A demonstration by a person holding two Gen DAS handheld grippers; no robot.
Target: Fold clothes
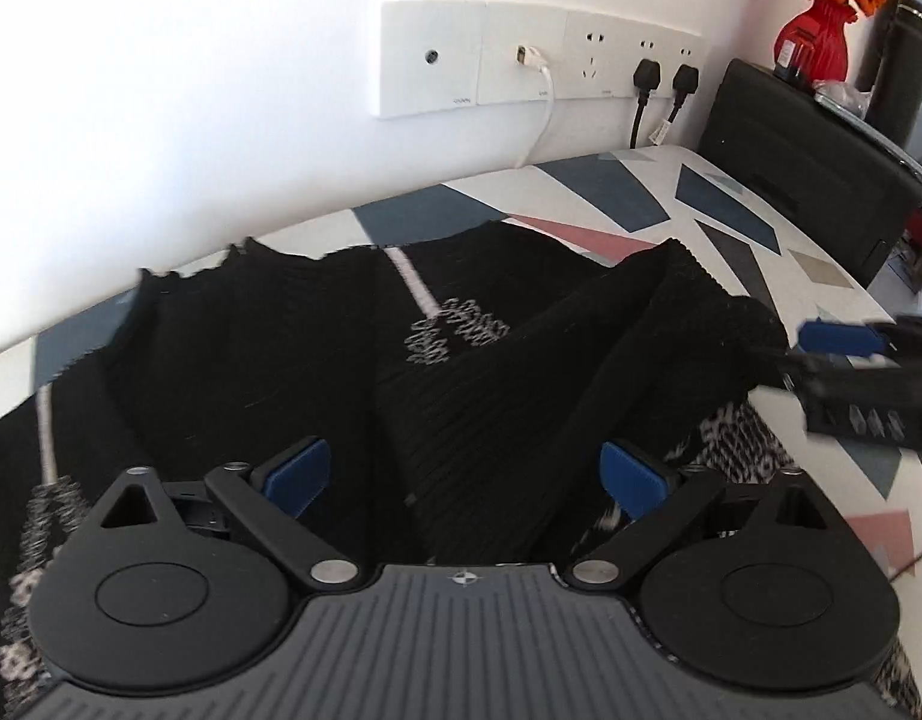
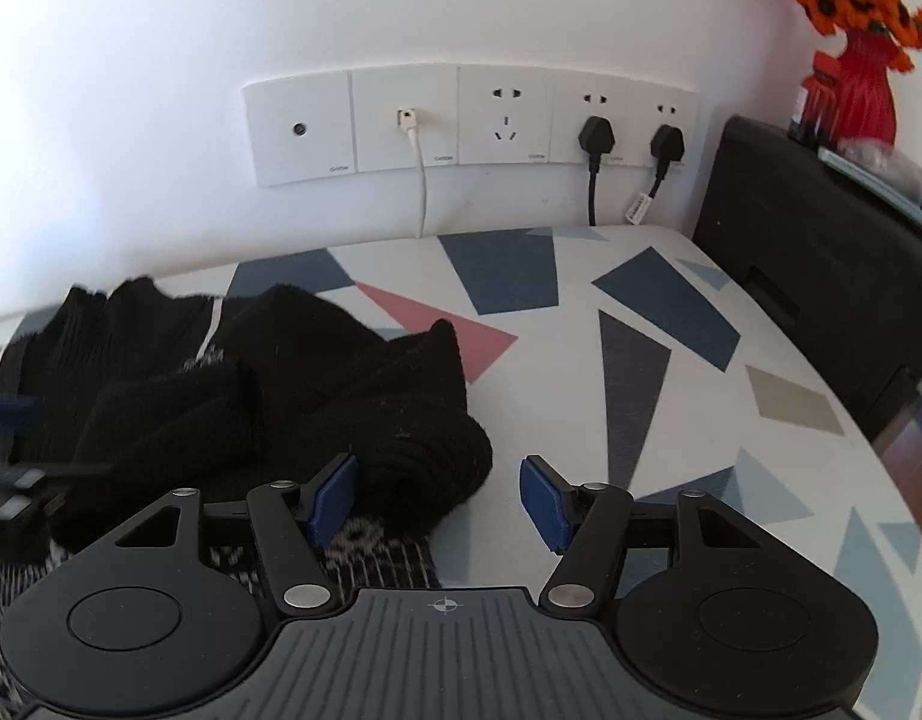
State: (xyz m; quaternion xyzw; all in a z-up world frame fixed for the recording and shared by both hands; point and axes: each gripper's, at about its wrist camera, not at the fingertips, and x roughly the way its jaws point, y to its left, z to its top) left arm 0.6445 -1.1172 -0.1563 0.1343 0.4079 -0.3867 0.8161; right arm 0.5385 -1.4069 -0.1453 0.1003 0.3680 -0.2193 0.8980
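I judged the black knit sweater (image 1: 293,360), heaped on the patterned table (image 2: 671,420), soft and floppy, best pinched at its rolled cuff, while my left gripper (image 1: 464,480) and right gripper (image 2: 440,501) both gaped empty.

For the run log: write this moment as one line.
stage: folding | black sweater: crumpled on patterned table | left tool: open, empty | right tool: open, empty
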